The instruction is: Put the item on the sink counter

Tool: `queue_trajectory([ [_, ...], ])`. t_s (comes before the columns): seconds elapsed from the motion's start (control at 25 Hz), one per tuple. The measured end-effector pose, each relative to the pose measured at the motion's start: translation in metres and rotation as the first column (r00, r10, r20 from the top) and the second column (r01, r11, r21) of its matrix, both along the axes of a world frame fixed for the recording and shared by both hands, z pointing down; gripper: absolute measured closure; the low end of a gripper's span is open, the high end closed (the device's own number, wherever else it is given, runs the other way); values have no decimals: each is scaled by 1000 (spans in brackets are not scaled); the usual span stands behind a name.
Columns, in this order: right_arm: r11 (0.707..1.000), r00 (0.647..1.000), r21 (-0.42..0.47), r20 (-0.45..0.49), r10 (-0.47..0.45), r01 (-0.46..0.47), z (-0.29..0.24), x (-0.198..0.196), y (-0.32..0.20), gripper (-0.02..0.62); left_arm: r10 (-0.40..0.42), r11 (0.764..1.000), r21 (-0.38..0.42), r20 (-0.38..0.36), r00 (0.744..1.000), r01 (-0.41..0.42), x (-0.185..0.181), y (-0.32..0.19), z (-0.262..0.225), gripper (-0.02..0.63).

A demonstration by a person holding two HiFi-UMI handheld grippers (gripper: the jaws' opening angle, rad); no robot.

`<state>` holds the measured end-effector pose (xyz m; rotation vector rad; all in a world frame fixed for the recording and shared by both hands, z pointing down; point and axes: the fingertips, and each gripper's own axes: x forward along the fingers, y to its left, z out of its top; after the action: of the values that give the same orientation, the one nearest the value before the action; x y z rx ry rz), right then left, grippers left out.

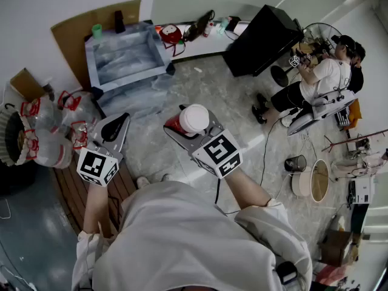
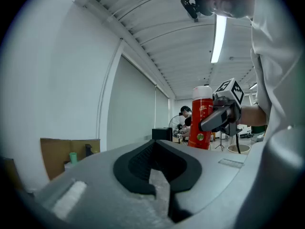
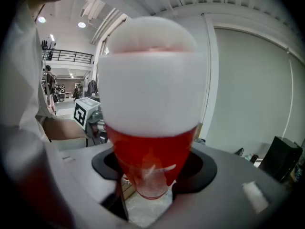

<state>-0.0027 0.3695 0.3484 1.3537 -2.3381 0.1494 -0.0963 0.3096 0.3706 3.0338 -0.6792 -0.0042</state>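
The item is a red spray can with a white cap. My right gripper is shut on it and holds it upright above the floor. In the right gripper view the can fills the middle, its red body wedged between the jaws of the right gripper. My left gripper hangs to the can's left with its jaws together and nothing in them. From the left gripper view, the can shows ahead at the right. The steel sink unit stands by the far wall, ahead and to the left.
Clear bags with red handles lie at the left on a wooden bench, beside a fan. A black cabinet stands far right. A person sits on a chair. Buckets and a cable lie on the floor.
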Motion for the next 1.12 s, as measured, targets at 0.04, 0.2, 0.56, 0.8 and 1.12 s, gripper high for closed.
queue_trajectory([
  [0.04, 1000, 1000, -1, 0, 1, -1, 1, 0, 1, 318, 2, 1000, -1, 1, 1000, -2, 0, 1, 1, 606],
  [0.2, 1000, 1000, -6, -2, 4, -4, 5, 0, 3, 319, 7, 1000, -3, 2, 1000, -7, 1, 2, 4, 606],
  [0.56, 1000, 1000, -6, 5, -6, 6, 1, -7, 2, 319, 5, 1000, 0, 2, 1000, -5, -4, 2, 1, 606],
  [0.8, 1000, 1000, -13, -2, -7, 7, 5, -17, -11, 319, 10, 1000, 3, 3, 1000, -10, -14, -7, 3, 606],
  [1.12, 1000, 1000, -12, -2, 19, -19, 7, -22, -37, 319, 28, 1000, 0, 11, 1000, -28, -22, -30, 6, 606],
])
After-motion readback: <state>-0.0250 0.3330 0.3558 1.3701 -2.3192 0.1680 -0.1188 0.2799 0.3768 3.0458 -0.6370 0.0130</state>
